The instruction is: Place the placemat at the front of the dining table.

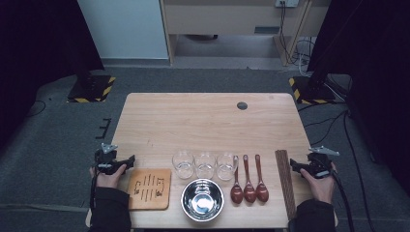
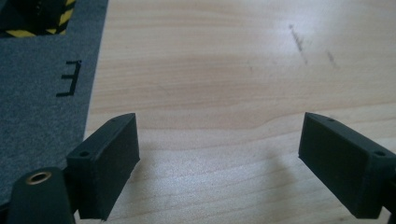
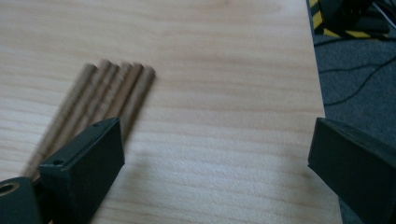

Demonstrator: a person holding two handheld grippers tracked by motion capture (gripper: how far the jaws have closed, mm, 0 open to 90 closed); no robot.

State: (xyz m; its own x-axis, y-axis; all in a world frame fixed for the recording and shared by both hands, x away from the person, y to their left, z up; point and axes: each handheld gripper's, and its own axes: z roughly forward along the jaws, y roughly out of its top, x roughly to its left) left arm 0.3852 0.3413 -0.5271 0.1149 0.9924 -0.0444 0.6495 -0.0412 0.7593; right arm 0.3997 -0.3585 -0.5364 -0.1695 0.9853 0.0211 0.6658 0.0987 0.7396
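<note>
Chopsticks, a bundle of wooden sticks lying side by side near the right edge of the table, running from the front edge toward the middle; in the right gripper view the stick ends lie just ahead of one jaw, untouched. Right gripper just beside the bundle at the right edge, jaws spread wide, nothing between them but bare wood. Left of the bundle, three dark red-brown spoons in a row, bowls toward the front edge. Further left, three clear glasses in a line, with a steel bowl before them at the front edge. Near the front left corner, a wooden board with dark markings. Left gripper at the left edge, just behind the board, jaws wide apart and empty, over bare tabletop. Nothing lying between right gripper and bundle; spoons well clear on the bundle's far side.
</note>
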